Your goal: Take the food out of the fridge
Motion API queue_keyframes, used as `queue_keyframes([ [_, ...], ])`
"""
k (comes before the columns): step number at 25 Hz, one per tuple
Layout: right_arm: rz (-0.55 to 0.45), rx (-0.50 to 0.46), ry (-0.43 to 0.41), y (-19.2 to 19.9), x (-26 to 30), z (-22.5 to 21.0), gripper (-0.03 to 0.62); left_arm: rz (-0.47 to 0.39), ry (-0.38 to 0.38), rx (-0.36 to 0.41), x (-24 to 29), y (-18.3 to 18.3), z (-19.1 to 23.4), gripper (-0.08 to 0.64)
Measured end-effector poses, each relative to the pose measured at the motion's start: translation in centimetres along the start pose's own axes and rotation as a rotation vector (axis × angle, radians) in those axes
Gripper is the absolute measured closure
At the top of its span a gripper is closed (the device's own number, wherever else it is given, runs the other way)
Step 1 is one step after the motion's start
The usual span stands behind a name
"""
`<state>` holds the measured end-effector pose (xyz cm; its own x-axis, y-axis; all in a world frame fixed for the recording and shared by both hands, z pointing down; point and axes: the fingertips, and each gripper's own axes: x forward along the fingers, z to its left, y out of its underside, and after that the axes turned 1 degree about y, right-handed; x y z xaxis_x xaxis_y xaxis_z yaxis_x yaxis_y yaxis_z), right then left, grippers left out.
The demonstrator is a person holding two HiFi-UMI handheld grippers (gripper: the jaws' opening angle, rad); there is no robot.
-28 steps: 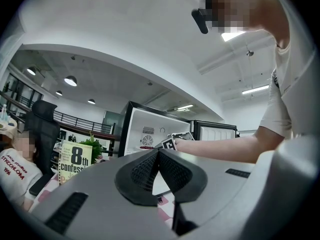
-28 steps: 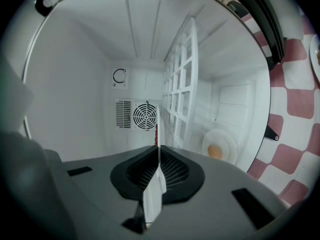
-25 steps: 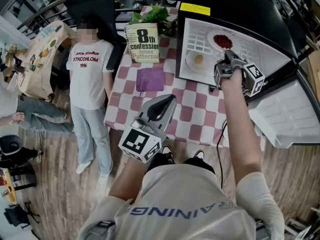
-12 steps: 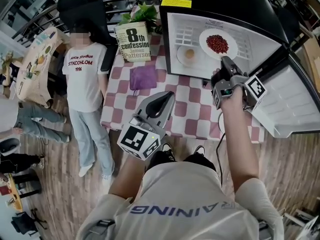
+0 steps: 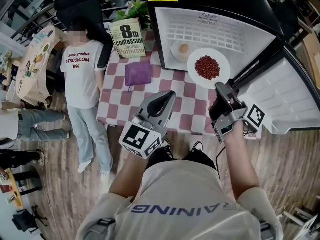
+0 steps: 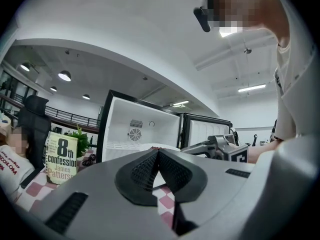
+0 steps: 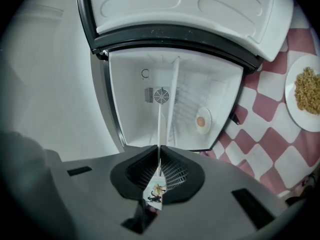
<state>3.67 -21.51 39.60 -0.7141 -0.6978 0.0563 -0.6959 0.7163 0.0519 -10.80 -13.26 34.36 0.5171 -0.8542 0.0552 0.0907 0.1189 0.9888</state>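
My right gripper (image 5: 220, 87) is clamped on the rim of the round white plate of red beans (image 5: 193, 70); my left gripper (image 5: 168, 96) is closed together, empty.

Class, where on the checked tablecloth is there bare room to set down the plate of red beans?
Bare: the pink-and-white checked tablecloth below the purple square cloth, and the strip between that cloth and the white plate of red beans. Crowded: beside the right gripper, a white plate of yellowish food.
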Motion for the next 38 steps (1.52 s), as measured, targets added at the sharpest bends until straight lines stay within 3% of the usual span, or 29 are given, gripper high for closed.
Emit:
queue_keyframes([
  [10, 0.162, 0.031, 0.129, 3.3, -3.6, -11.3, 0.561, 0.049, -0.105, -0.019, -1.4, 2.9, -0.4, 0.552],
  [22, 0.259, 0.031, 0.332, 5.1, -5.5, -22.3, 0.560, 0.116, -0.191, -0.043, -2.6, 5.8, -2.1, 0.552],
  [32, 0.266, 0.015, 0.403, 5.3, -6.2, -26.0, 0.560, 0.135, -0.177, -0.040, -1.8, 6.4, -2.6, 0.552],
  [36, 0.287, -0.064, 0.454, 5.4, -6.4, -26.5, 0.555, 0.139, -0.165, -0.038, -1.6, 6.5, -2.7, 0.552],
  [38, 0.299, -0.137, 0.479, 5.4, -6.5, -26.6, 0.483, 0.141, -0.158, -0.039, -1.6, 6.5, -2.8, 0.552],
])
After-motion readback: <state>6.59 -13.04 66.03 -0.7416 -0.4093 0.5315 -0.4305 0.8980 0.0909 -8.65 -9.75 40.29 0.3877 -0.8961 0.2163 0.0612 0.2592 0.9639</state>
